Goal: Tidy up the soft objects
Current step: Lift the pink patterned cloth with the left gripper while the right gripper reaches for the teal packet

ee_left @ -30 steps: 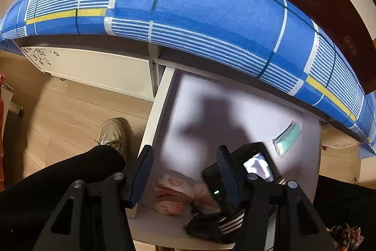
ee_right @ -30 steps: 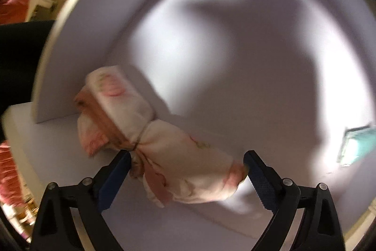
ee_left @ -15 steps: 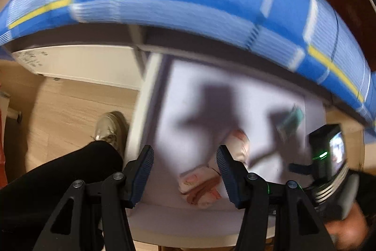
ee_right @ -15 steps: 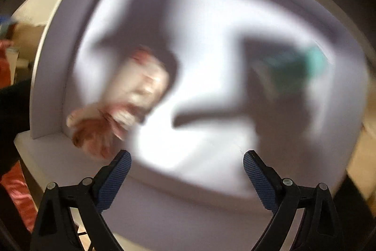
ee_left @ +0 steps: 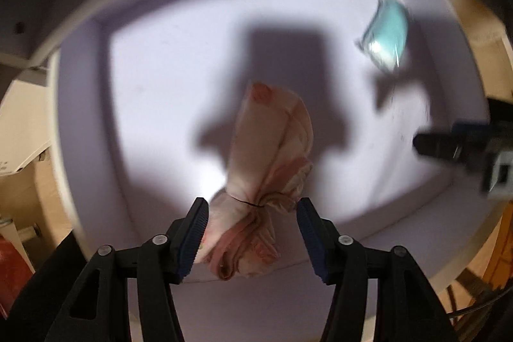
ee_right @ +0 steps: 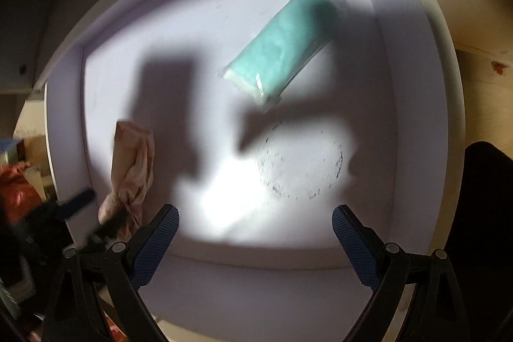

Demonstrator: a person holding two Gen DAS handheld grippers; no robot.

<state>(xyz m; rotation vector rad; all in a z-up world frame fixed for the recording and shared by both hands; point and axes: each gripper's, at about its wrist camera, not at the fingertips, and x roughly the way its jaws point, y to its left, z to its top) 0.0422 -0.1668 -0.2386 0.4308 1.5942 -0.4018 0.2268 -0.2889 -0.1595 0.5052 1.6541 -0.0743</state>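
The pink cloth bundle (ee_left: 269, 181) and the teal packet (ee_right: 282, 47) both lie in the drawer (ee_right: 416, 53), the bundle near its front left corner, the packet toward the back right. The left gripper (ee_left: 251, 233), jaws just opening, straddles the bundle's tied end without pressing it; the right gripper (ee_right: 255, 233) hangs wide and empty, so sorting looks barely begun.

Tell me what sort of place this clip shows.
Probably a home bedroom or storage spot: the cameras look down into an open white drawer holding a tied pink cloth bundle and a teal cloth in clear wrap, with wood flooring beside it.
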